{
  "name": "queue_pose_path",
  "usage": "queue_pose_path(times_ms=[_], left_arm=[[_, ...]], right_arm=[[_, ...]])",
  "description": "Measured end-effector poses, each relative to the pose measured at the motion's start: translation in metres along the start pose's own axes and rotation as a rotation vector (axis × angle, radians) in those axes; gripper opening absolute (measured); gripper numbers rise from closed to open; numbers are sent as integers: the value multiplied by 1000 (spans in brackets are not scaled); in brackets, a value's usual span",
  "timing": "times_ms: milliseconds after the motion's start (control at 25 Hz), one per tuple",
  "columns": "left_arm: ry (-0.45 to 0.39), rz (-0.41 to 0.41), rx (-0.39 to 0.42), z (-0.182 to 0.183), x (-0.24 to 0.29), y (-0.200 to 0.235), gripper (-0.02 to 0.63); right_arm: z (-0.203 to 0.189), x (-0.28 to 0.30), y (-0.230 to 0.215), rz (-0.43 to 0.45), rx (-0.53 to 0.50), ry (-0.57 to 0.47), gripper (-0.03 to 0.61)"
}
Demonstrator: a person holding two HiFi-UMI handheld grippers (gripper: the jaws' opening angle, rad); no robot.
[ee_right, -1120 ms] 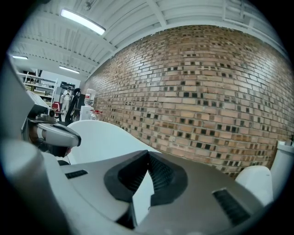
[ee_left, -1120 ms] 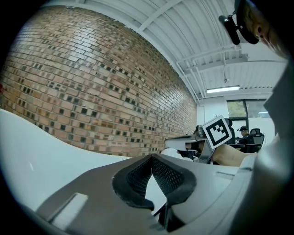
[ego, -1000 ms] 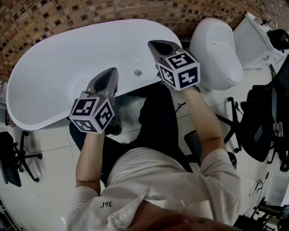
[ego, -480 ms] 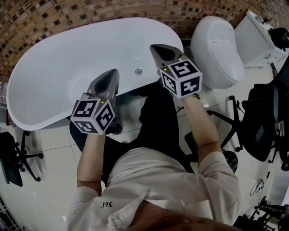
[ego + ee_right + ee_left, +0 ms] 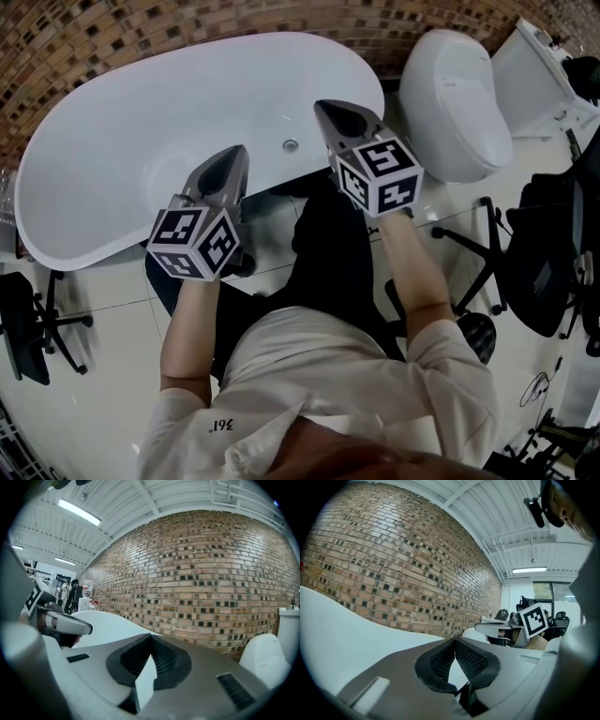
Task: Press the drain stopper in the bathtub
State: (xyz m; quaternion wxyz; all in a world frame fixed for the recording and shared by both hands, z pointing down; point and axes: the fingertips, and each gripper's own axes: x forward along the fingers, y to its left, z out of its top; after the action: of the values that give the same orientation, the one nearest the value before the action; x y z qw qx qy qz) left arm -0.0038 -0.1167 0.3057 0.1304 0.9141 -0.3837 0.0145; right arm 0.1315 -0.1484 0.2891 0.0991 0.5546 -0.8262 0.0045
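The small round metal drain stopper [image 5: 291, 145] sits on the inner surface of the white oval bathtub [image 5: 112, 122], close to the near rim. In my head view it lies between the two gripper tips and touches neither. The left gripper [image 5: 232, 155] points into the tub just to the stopper's left. The right gripper [image 5: 330, 108] points over the rim to its right and slightly beyond it. In the left gripper view, the left gripper [image 5: 454, 641] has its ribbed black pads [image 5: 473, 660] meeting at the tips, with nothing between them. In the right gripper view, the right gripper [image 5: 150, 637] stands likewise closed and empty. Behind the tub runs a brown brick wall [image 5: 94, 37]. A white toilet [image 5: 455, 103] stands to the right, and a black office chair [image 5: 544, 253] beyond it.
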Motion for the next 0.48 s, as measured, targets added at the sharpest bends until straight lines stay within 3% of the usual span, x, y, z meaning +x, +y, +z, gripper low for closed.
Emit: queue_pose_path(times_ms=[480], left_arm=[[35, 5, 8, -10, 6, 0, 8]], right_arm=[[-1, -8, 2, -4, 18, -57, 14]])
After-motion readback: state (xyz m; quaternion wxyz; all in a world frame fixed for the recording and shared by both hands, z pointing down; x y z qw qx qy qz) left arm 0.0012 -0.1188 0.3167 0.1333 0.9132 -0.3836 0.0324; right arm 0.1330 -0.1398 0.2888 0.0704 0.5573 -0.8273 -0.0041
